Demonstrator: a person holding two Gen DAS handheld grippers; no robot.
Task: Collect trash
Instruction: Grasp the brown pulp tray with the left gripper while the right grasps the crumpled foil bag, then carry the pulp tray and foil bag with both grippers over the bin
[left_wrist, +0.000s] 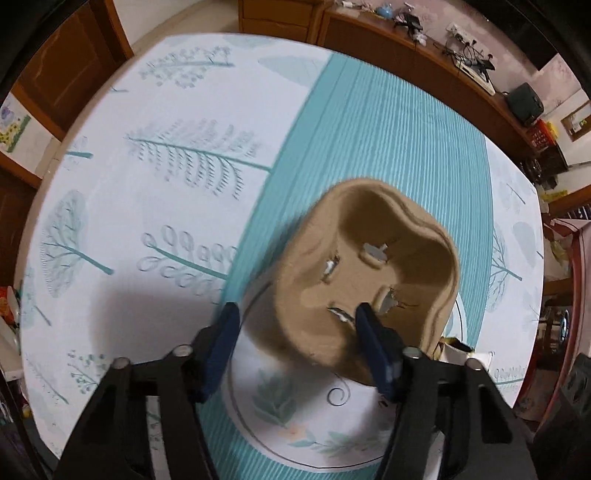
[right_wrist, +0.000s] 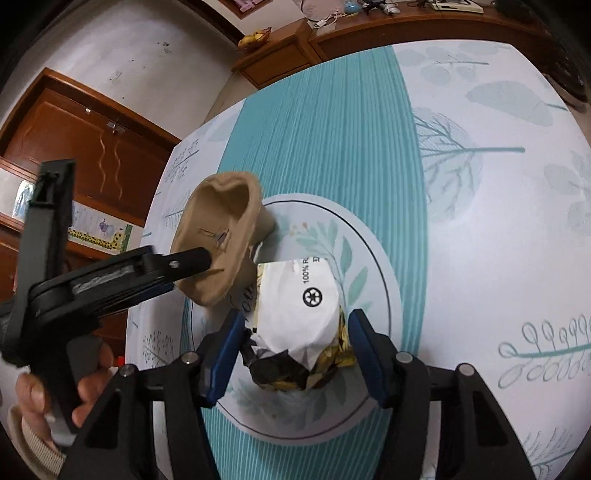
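Observation:
A brown pulp cup carrier (left_wrist: 369, 266) stands tilted on a round leaf-print placemat (left_wrist: 280, 402). My left gripper (left_wrist: 297, 328) straddles its near wall. One finger is inside a cup hollow and the other is outside, with a small gap to the wall, so the jaws are open. The right wrist view shows the carrier (right_wrist: 225, 221) with that inner finger (right_wrist: 188, 264) against it. A crumpled white paper wrapper (right_wrist: 306, 306) with black and gold foil lies on the placemat (right_wrist: 373, 266). My right gripper (right_wrist: 295, 336) is shut on it, both pads touching its sides.
The table carries a white cloth with tree prints and a teal striped band (right_wrist: 325, 129). A person's hand (right_wrist: 33, 391) holds the left gripper's handle. Wooden cabinets (right_wrist: 92, 147) and a sideboard with cables and gadgets (left_wrist: 461, 44) stand beyond the table's far edge.

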